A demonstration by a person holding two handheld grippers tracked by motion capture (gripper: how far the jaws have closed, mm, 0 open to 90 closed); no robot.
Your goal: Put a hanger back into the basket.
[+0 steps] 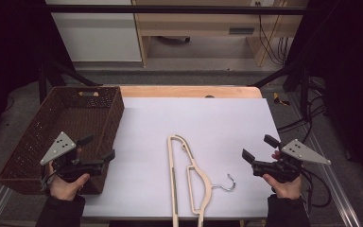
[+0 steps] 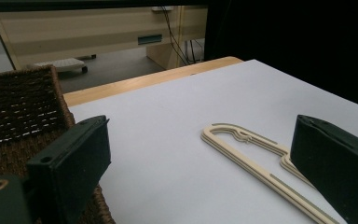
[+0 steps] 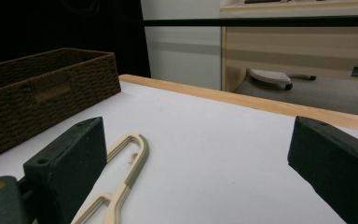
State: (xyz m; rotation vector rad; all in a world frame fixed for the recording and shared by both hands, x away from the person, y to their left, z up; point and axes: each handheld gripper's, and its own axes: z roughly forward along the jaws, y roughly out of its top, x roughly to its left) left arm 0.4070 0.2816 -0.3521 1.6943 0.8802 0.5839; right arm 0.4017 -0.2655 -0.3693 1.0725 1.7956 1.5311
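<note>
At the far left of the high view we found a brown woven basket [image 1: 82,109] standing on the left edge of the tabletop [image 1: 217,118], its handle slot in the far wall. Our left gripper [image 1: 100,148] was held in the left hand [image 1: 66,184] above the basket's near right corner. Its fingers [image 1: 86,140] stood wide apart with nothing between them. In the left gripper view the two black fingers [image 2: 79,158] framed bare white surface, with the basket's wall [image 2: 23,107] at the left and the long loop of the hanger [image 2: 256,163] passing behind the right one.

At the middle of the tabletop, toward the near edge, we saw a cream plastic hanger [image 1: 184,179] lying flat. Its long narrow loop pointed away from us, and its metal hook [image 1: 227,183] curled out to the right. The hanger lay between the two grippers, apart from both and untouched.

At the right, our right gripper [image 1: 260,148] was held in the right hand [image 1: 283,184] above the near right part of the tabletop, aimed left toward the hanger. Its fingers [image 1: 271,140] were likewise spread wide and held nothing. In the right gripper view the hanger [image 3: 126,172] lay partly behind the left finger [image 3: 70,163], and the basket [image 3: 42,93] stood farther off at the left, well apart from the hanger.
</note>
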